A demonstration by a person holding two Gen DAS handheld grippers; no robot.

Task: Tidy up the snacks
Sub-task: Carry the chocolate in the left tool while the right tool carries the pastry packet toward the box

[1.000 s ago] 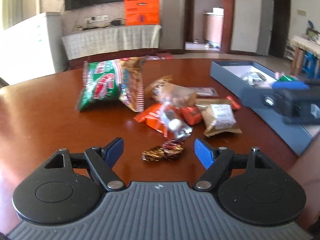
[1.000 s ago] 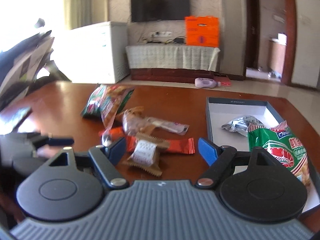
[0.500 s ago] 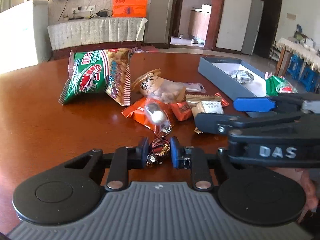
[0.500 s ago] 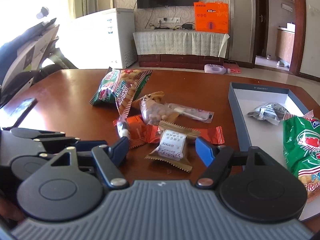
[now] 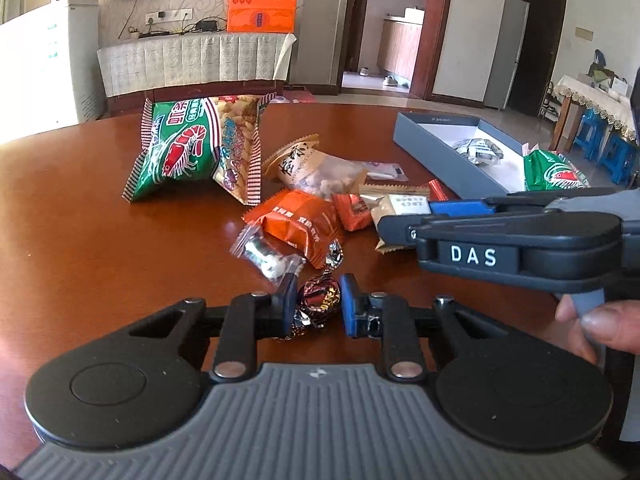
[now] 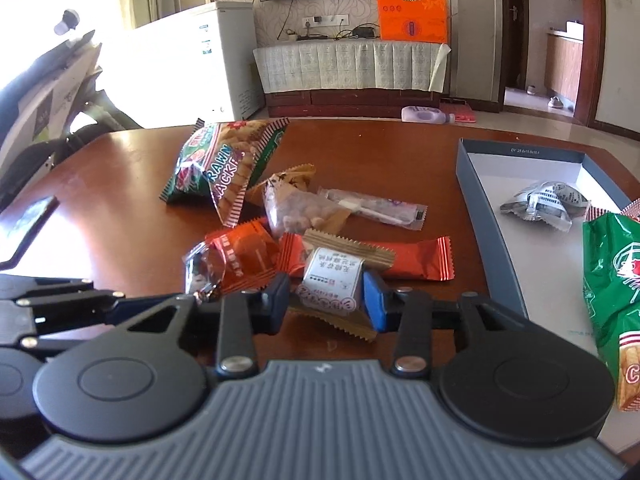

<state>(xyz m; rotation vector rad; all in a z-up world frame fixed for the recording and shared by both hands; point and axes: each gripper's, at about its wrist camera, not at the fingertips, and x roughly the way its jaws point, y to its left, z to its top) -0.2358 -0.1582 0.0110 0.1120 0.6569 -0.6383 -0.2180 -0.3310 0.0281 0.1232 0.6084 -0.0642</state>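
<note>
Left gripper [image 5: 316, 307] pinches a foil candy [image 5: 316, 304] low over the table [image 5: 80, 240], right gripper [image 6: 325, 300] is closing around a tan biscuit packet [image 6: 332, 280] beside the box [image 6: 492, 248]; slick wrappers may slip when lifted.

The table [image 5: 80, 240] is glossy reddish-brown. At upper left of the left wrist view, a prawn cracker bag [image 5: 192, 152] is green with a red prawn and red-and-white striped edges. Centre frame lies an orange packet [image 5: 300, 220] with white characters; below it a foil candy [image 5: 316, 304] is dark brown with gold and red glints, between blue pads [image 5: 349, 300]. At right, the box [image 5: 436, 148] is grey-blue outside, white inside. In the right wrist view, centre, a tan zigzag-edged packet [image 6: 332, 284] bears a white label, over a red wrapper [image 6: 416, 260].
</note>
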